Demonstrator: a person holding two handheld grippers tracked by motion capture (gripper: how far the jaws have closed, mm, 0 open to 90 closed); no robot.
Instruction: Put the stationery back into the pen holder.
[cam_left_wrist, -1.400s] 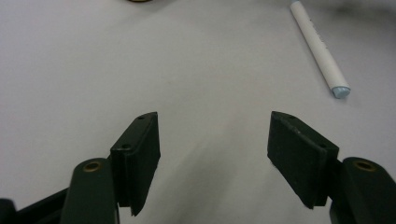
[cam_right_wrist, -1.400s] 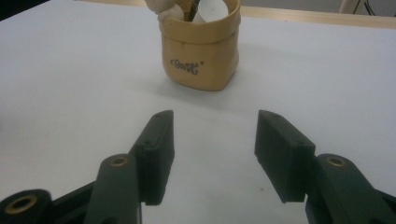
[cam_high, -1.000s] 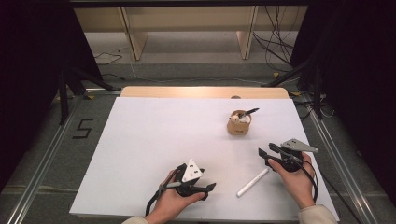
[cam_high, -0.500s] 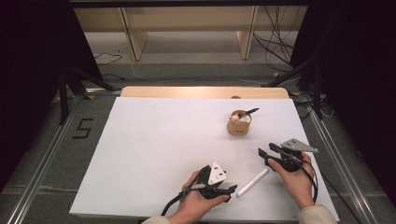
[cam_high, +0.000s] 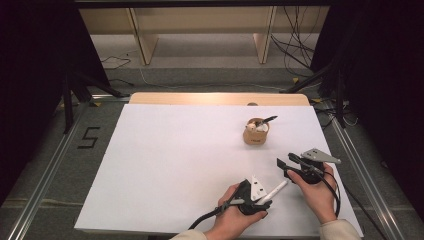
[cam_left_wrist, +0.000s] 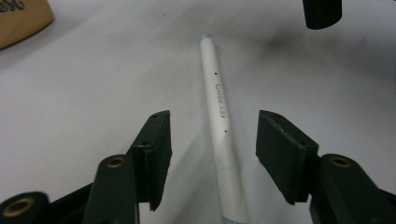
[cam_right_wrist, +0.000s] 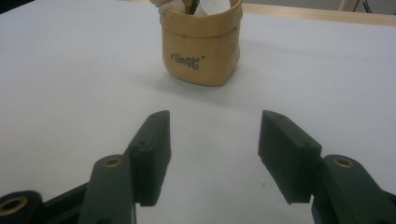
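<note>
Straddling: the left gripper (cam_left_wrist: 212, 140) sits low over a white pen (cam_left_wrist: 218, 126), jaws apart, one on either side of the barrel and neither touching it.
Pen: lies flat on the white counter (cam_high: 175, 160), running straight ahead from between the left gripper's jaws; its barrel reads "KEY POINTS", and its pale-blue tip points away from the gripper.
Pen, high view: the white pen (cam_high: 272, 192) angles from the left gripper (cam_high: 262, 202) up toward the right gripper (cam_high: 286, 164), its far end near the right hand (cam_high: 315, 192).
Left hand: the left hand (cam_high: 235, 212) wraps the left gripper's handle at the counter's near edge, a black cable trailing behind it.
Right gripper: jaws wide apart and holding nothing, raised just beyond and beside the pen.
Ahead of the right gripper: a small tan pouch (cam_right_wrist: 201, 42) with rolled rim and dark script lettering stands upright on the counter, well apart from the jaws.
Pouch contents: pale items and a dark stick-like piece (cam_high: 267, 119) poke out of the top; what they are cannot be told.
Ahead of the left gripper: a black jaw tip (cam_left_wrist: 322, 13) of the right gripper hangs at upper right, and the pouch's corner (cam_left_wrist: 21, 21) shows at upper left.
</note>
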